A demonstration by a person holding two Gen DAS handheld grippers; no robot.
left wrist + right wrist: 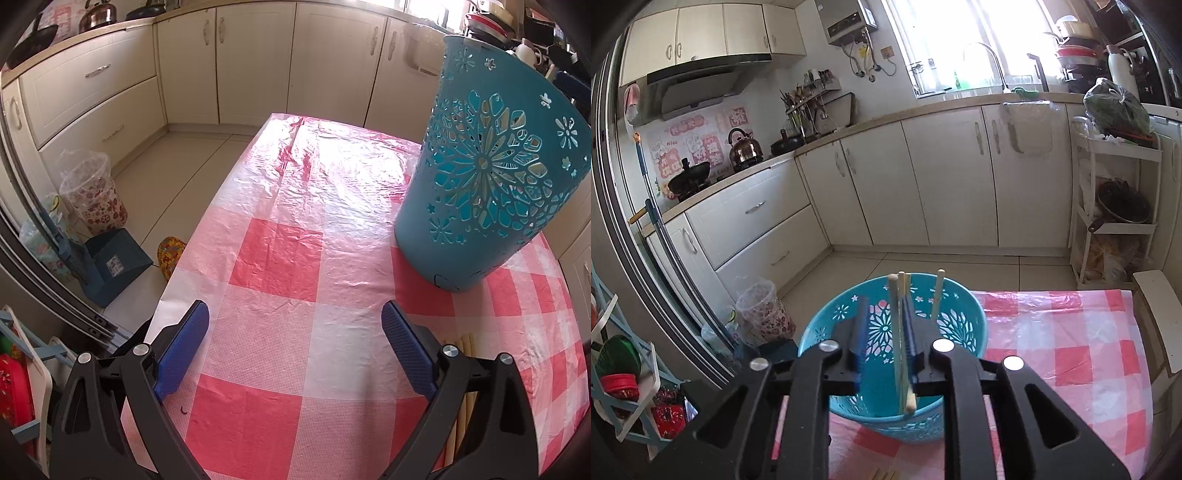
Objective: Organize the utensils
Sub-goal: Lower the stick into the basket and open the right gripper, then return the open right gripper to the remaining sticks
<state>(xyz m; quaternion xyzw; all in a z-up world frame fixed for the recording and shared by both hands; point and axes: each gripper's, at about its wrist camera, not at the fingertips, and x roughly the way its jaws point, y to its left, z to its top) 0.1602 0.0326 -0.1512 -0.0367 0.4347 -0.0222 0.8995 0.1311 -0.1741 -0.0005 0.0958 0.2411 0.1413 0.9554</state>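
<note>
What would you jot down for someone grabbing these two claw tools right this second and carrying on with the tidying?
Left claw: open, empty, over the checked tablecloth, beside the teal basket.

Right claw: above the basket's mouth, jaws parted, with a pair of chopsticks standing between them, lower ends inside the basket. Whether the pads still press on them is unclear.

Done: one more chopstick already leans inside the basket.

Left: let the pair drop fully in, then collect the loose chopsticks lying on the cloth by the left claw and add them to the basket.
</note>
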